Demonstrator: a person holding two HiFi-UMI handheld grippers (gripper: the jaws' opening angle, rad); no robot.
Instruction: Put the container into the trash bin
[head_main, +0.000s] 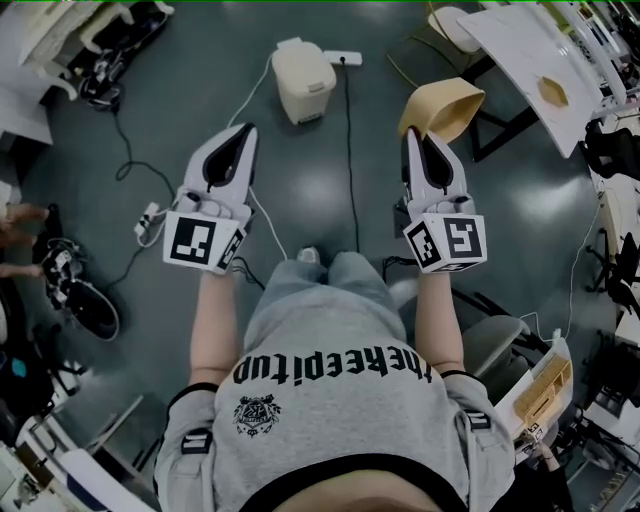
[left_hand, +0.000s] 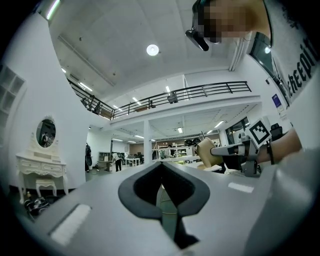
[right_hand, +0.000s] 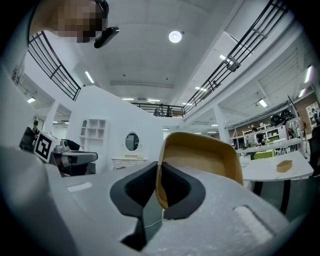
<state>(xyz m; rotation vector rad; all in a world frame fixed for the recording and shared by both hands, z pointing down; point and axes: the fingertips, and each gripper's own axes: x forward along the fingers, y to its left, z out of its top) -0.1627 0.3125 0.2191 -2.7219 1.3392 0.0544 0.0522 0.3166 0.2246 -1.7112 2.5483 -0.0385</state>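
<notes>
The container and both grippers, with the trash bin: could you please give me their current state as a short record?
container: tan, open-topped, held in the air by its rim
right gripper: shut on the container's rim
left gripper: shut, nothing between the jaws
trash bin: cream, standing on the floor ahead of the person
container vs trash bin: apart; in the head view the container is off to its right, not over it

Bare floor (head_main: 310, 170) leads to the trash bin (head_main: 303, 80), cable (head_main: 349, 150) alongside.
</notes>
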